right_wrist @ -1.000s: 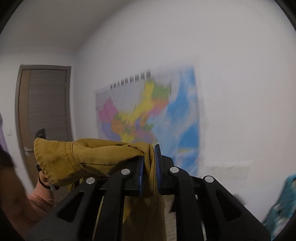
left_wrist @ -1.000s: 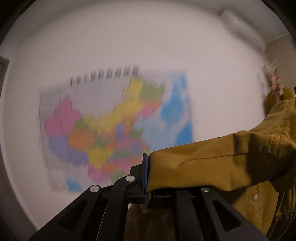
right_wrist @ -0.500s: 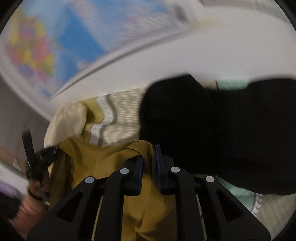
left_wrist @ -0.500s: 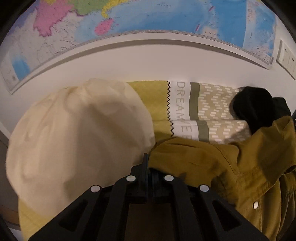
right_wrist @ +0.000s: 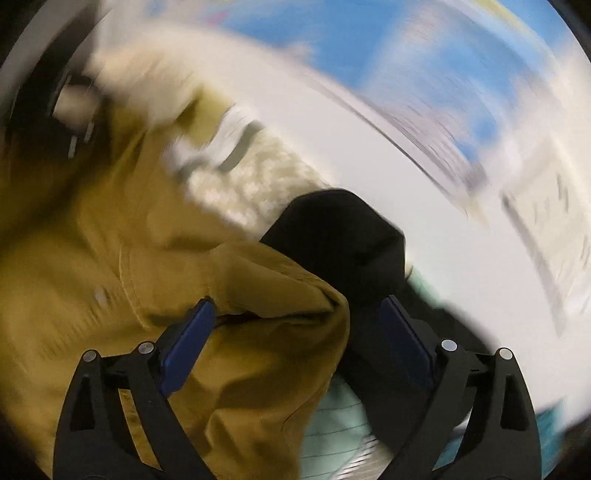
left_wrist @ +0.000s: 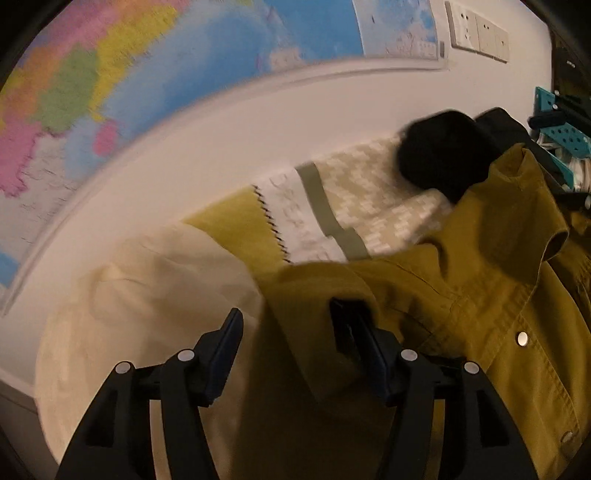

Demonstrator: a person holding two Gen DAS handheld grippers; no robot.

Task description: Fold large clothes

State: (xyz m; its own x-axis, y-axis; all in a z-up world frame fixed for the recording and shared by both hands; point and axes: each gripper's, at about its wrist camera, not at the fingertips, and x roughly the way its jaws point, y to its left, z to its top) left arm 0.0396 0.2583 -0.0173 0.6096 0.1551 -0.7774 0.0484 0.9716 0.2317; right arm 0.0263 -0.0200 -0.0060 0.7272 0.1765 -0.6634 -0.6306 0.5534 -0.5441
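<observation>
A mustard-yellow jacket (left_wrist: 480, 295) with snap buttons lies spread over the bedding, collar toward the upper right. My left gripper (left_wrist: 286, 330) hovers over its shoulder. Its jaws are opening: a fold of the jacket sits loosely between them and drapes on the right finger (left_wrist: 347, 328), while the left pad is bare. In the blurred right wrist view the jacket (right_wrist: 110, 258) fills the left side. My right gripper (right_wrist: 295, 317) is opening wide there, with a bunched jacket edge lying slack between the fingers, touched by neither pad.
A cream cushion (left_wrist: 129, 314) lies at the left, and a yellow-green patterned pillow (left_wrist: 332, 206) sits against the wall. A black garment (left_wrist: 443, 155) rests by the jacket collar. A coloured map (left_wrist: 184, 74) and wall sockets (left_wrist: 476, 33) are above. A mint sheet (right_wrist: 332, 424) shows below.
Both grippers have swung down from facing the wall map to the bed, bringing the jacket with them. Both sets of jaws, shut on the jacket before, now stand apart and have let it go.
</observation>
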